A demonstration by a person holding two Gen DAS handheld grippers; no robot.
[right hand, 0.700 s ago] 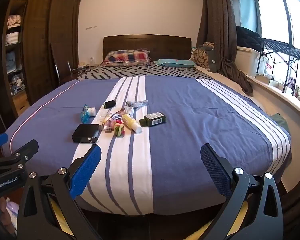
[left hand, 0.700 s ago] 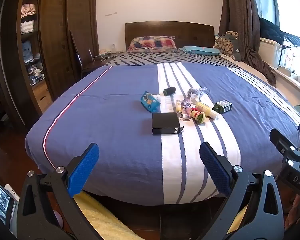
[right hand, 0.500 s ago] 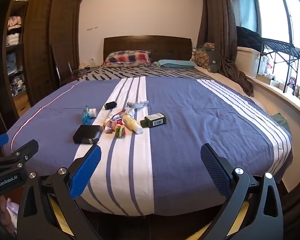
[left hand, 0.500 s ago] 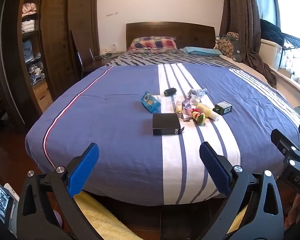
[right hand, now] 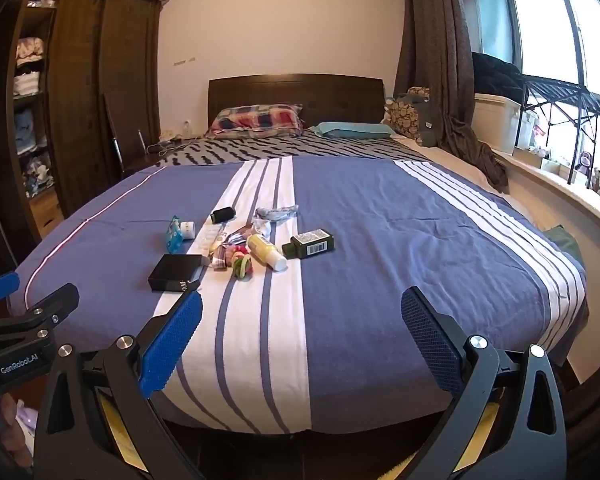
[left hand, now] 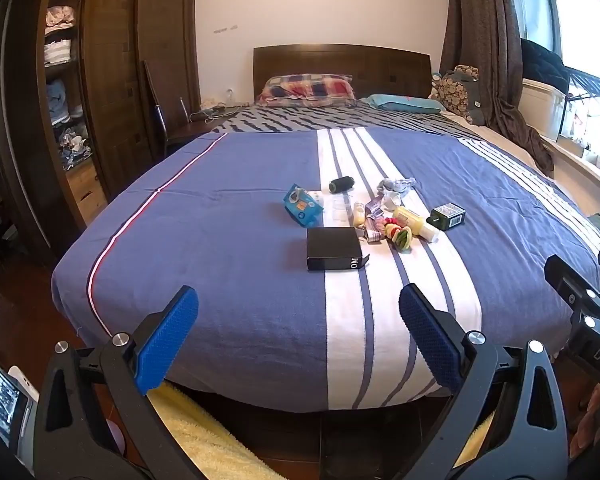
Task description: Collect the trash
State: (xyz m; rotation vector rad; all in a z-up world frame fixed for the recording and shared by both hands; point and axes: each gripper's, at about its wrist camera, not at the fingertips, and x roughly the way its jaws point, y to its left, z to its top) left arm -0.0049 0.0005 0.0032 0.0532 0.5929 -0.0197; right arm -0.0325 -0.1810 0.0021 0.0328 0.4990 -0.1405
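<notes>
A cluster of small items lies mid-bed: a black box [left hand: 334,248] [right hand: 175,272], a blue wipes pack [left hand: 302,210] [right hand: 175,234], a black spool [left hand: 341,184] [right hand: 223,214], a yellow bottle [left hand: 416,222] [right hand: 266,257], a dark green box [left hand: 448,216] [right hand: 309,244], crumpled wrappers [left hand: 394,190] [right hand: 274,214] and coloured hair ties [left hand: 400,235] [right hand: 241,266]. My left gripper [left hand: 298,332] is open and empty at the foot of the bed, well short of the items. My right gripper [right hand: 300,334] is open and empty beside it.
The bed [left hand: 228,240] has a blue and white striped cover, with pillows [left hand: 308,88] at the headboard. A dark wardrobe [left hand: 100,80] stands left, curtains and a window ledge [right hand: 560,184] right. A yellow towel [left hand: 204,440] lies on the floor below.
Both grippers have drifted slightly, so the bed and items sit a little lower and nearer in view. Jaws stay open. Nothing on the bed has moved.
</notes>
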